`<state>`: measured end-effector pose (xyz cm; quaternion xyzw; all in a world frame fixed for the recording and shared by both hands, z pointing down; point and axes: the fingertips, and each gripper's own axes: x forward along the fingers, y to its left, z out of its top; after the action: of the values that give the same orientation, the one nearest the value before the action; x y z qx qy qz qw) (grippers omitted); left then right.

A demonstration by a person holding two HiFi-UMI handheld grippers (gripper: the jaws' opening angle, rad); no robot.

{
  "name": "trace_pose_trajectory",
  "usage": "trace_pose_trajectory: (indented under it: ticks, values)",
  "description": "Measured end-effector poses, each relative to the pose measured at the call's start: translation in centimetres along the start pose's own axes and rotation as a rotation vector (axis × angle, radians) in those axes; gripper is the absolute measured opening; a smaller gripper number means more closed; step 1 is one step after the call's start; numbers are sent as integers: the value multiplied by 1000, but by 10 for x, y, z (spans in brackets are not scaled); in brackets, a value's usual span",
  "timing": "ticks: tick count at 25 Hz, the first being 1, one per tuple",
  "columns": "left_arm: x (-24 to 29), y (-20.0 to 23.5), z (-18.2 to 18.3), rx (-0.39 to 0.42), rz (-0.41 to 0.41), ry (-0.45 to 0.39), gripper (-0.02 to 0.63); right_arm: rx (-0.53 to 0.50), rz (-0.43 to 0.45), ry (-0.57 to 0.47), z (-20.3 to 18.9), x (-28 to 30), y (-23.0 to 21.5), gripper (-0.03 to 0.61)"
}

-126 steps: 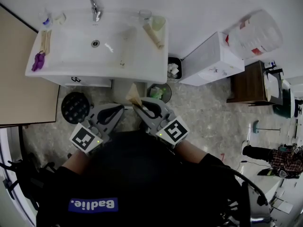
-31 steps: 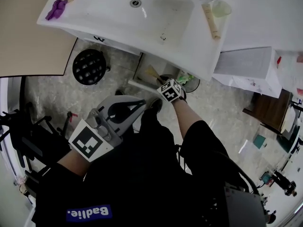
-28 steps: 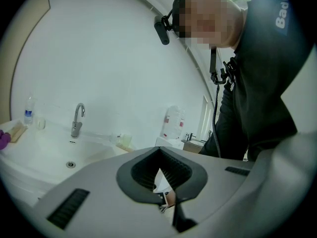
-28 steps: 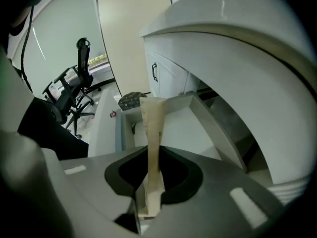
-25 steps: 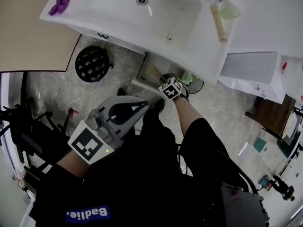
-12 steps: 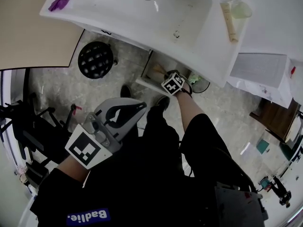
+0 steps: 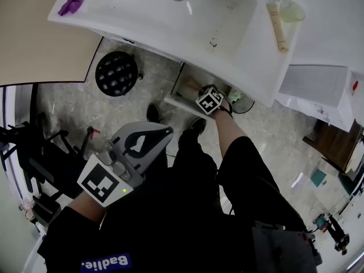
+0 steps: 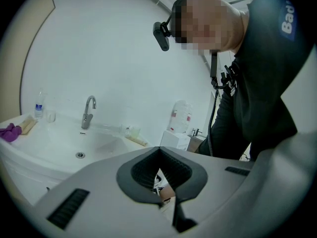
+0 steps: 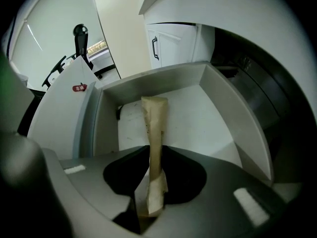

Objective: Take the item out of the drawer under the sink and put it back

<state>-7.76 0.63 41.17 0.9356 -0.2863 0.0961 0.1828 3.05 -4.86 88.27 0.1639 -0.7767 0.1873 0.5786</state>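
The open white drawer (image 9: 233, 108) below the sink (image 7: 170, 16) fills the right gripper view. A tan paper packet (image 9: 154, 128) stands between the jaws of my right gripper (image 9: 148, 212), its far end down on the drawer floor. Those jaws are opening, and a sliver of drawer floor shows beside the packet. From the head view, the right gripper (image 7: 200, 91) reaches into the drawer (image 7: 183, 102) with the packet (image 7: 190, 84) just ahead of it. My left gripper (image 7: 169, 132) hangs shut and empty above my lap, well short of the drawer, and points toward the sink (image 8: 74, 148).
A black round stool (image 7: 116, 73) stands left of the drawer. A small bin with a green bag (image 7: 243, 102) sits right of it, beside a white cabinet (image 7: 318, 90). A tube (image 7: 277, 27) and a purple item (image 7: 73, 0) lie on the sink rim.
My right gripper has pushed a little deeper into the drawer with the packet. The left gripper has dropped slightly lower and to the left.
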Motion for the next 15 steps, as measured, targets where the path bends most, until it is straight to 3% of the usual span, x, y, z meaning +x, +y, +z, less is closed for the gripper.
trace_pose_trajectory:
  ticks: [6, 15]
  values:
    - [-3, -6, 0, 10, -2, 5, 5, 39, 25, -25, -2, -9, 3, 131]
    - [-2, -28, 16, 1, -31, -17, 5, 77, -35, -124, -2, -70, -3, 140]
